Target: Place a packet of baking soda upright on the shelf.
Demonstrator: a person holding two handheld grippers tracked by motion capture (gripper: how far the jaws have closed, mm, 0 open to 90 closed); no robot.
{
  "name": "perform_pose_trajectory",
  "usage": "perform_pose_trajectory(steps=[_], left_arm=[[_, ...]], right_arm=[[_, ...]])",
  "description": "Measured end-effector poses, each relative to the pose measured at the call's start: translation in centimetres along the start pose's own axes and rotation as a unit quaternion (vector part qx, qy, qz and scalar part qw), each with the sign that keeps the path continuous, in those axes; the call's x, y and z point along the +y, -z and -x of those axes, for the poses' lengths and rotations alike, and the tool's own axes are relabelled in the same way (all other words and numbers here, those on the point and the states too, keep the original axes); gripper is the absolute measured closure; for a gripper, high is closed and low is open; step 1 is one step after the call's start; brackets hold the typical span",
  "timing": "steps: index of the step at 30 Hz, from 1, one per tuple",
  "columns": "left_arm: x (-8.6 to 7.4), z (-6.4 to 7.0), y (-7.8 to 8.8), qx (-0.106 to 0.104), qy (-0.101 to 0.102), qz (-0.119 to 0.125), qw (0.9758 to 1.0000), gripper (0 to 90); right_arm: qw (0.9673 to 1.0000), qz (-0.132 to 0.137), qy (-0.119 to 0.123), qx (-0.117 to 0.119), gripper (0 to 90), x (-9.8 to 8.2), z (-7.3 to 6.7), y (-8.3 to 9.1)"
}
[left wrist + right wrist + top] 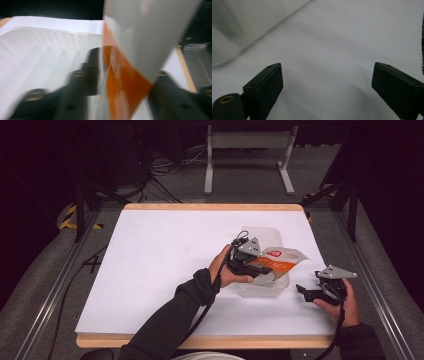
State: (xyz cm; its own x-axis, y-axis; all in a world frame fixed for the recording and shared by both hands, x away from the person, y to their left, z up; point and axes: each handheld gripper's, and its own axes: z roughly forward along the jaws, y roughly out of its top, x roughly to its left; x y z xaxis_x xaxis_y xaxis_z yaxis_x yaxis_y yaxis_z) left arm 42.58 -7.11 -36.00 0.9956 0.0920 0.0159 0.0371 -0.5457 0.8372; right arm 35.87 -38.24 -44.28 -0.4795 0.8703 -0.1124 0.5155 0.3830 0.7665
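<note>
A clear plastic tub (265, 287) sits on the white worktop (160, 255), right of centre, and serves as the landmark here. The left hand-held gripper (260, 270) is over the tub's near half, held by the left hand (227, 267), whose dark sleeve (170, 320) reaches in from the worktop's near edge. Its jaws are clamped on a pouch (280, 260), white and orange with a red mark, which lies across the top of the tub and sticks out past the tub's right rim. In the left gripper view the pouch (140, 45) stands between the two black jaws, its orange part low and its pale part above, with the ribbed inner wall of the tub (37, 57) just behind; this view is blurred, so finer detail of the grip cannot be told.

The right hand-held gripper (304, 292) is just to the right of the tub, low over the worktop, in the right hand (342, 307), and points toward the tub. Its jaws stand wide apart with nothing between them. In the right gripper view the bare worktop (332, 50) lies between those jaws and a corner of the tub (242, 25) shows at upper left.
</note>
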Motion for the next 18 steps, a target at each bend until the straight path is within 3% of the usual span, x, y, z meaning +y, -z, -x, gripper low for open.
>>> perform_pose_trajectory(steps=[1, 3, 6, 9, 15, 16, 17, 18], left_arm=[[-0.1, 0.0, 0.0, 0.003, -0.001, 0.000, 1.0000, 82.0], [-0.2, -0.1, -0.1, -0.002, 0.000, 0.011, 0.9999, 89.7], [-0.6, 0.1, -0.1, 0.006, 0.003, 0.045, 0.9990, 90.0], [-0.8, 0.0, -0.2, 0.001, 0.014, 0.079, 0.9968, 90.0], [-1.0, 0.1, -0.4, -0.010, 0.025, 0.158, 0.9870, 90.0], [-1.0, 0.1, -0.4, -0.010, 0.025, 0.158, 0.9870, 90.0], [-1.2, 0.1, -0.5, -0.010, 0.028, 0.177, 0.9837, 90.0], [-1.4, 0.1, -0.5, -0.014, 0.029, 0.184, 0.9824, 90.0]], right_arm=[[1.0000, 0.000, 0.000, 0.000, 10.9, 0.0, 0.0, 0.0], [1.0000, -0.001, 0.001, 0.000, 10.9, 0.0, 0.0, 0.0], [1.0000, -0.002, 0.001, 0.000, 10.9, 0.0, 0.0, 0.0], [1.0000, -0.002, 0.000, 0.000, 10.9, 0.0, 0.0, 0.0], [1.0000, -0.002, 0.001, 0.001, 10.9, 0.0, 0.0, 0.0], [1.0000, -0.002, 0.001, 0.002, 10.9, 0.0, 0.0, 0.0], [1.0000, -0.002, 0.001, 0.002, 10.8, 0.0, 0.0, 0.0], [1.0000, -0.001, 0.001, 0.002, 10.8, 0.0, 0.0, 0.0]])
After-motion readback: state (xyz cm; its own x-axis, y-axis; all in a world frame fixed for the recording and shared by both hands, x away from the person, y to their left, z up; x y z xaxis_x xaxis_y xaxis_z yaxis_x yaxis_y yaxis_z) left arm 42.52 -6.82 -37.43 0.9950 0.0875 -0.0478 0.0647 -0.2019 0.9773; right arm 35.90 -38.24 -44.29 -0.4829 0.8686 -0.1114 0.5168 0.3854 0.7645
